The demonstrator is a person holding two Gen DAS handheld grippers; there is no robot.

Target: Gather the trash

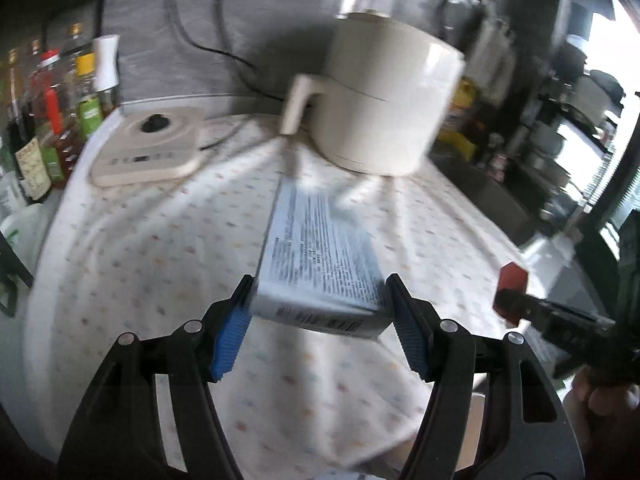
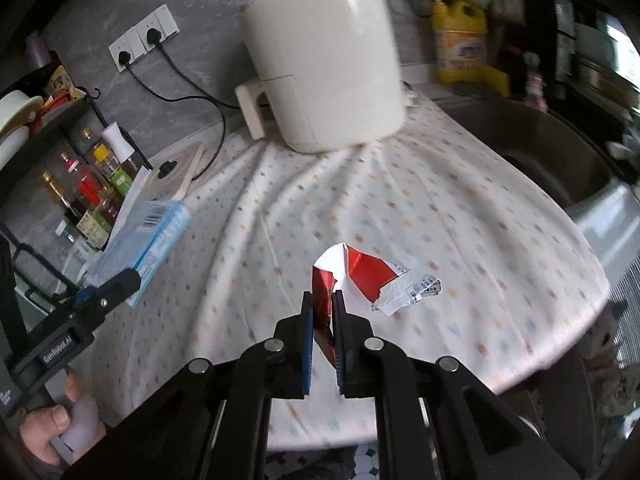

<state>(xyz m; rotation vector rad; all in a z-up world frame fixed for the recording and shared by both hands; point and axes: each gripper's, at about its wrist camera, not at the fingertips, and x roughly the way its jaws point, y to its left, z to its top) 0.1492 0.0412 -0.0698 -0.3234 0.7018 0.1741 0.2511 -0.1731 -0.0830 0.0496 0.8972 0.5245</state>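
My left gripper (image 1: 320,290) is shut on a pale blue printed box (image 1: 316,260) and holds it above the tablecloth; the box also shows in the right wrist view (image 2: 144,240), at the left. My right gripper (image 2: 322,300) is shut on a crumpled red and white wrapper (image 2: 360,276), held just over the cloth. The wrapper and right gripper show in the left wrist view (image 1: 512,284) at the far right.
A white dotted cloth (image 2: 440,208) covers the counter. A cream air fryer (image 2: 324,60) stands at the back, a flat cream appliance (image 1: 148,148) to its left. Bottles (image 1: 52,120) line the left edge. A sink (image 2: 540,152) and yellow detergent bottle (image 2: 460,40) are at the right.
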